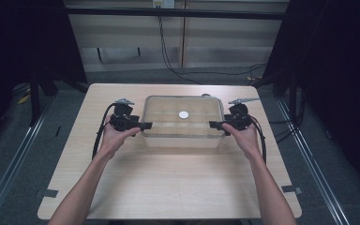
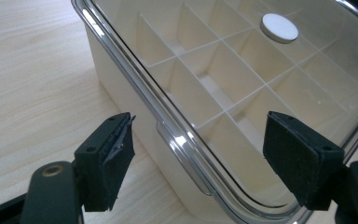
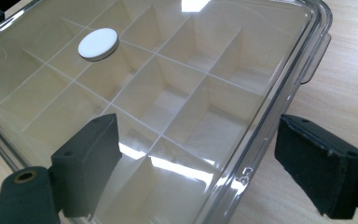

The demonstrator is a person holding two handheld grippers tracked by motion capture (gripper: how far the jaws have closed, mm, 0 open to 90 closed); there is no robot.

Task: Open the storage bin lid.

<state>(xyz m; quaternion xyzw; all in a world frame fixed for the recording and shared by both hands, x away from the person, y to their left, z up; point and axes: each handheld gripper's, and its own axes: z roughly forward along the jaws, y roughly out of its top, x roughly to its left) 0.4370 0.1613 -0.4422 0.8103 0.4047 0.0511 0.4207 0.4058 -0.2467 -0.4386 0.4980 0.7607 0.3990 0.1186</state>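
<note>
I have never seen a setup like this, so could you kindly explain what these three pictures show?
A person sits at a wooden table holding a hand-operated two-jaw gripper in each hand: the left gripper and the right gripper. One picture looks down from above; the other two come from cameras riding on each gripper. On the table sits a clear-lidded box divided into compartments, with a white round knob on the lid. Both grippers are open at opposite ends of the box, holding nothing.

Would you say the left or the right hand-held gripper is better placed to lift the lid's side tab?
Left, probably: the left hand-held gripper is open astride the lid's tab; the right one's jaws straddle plain rim.
</note>
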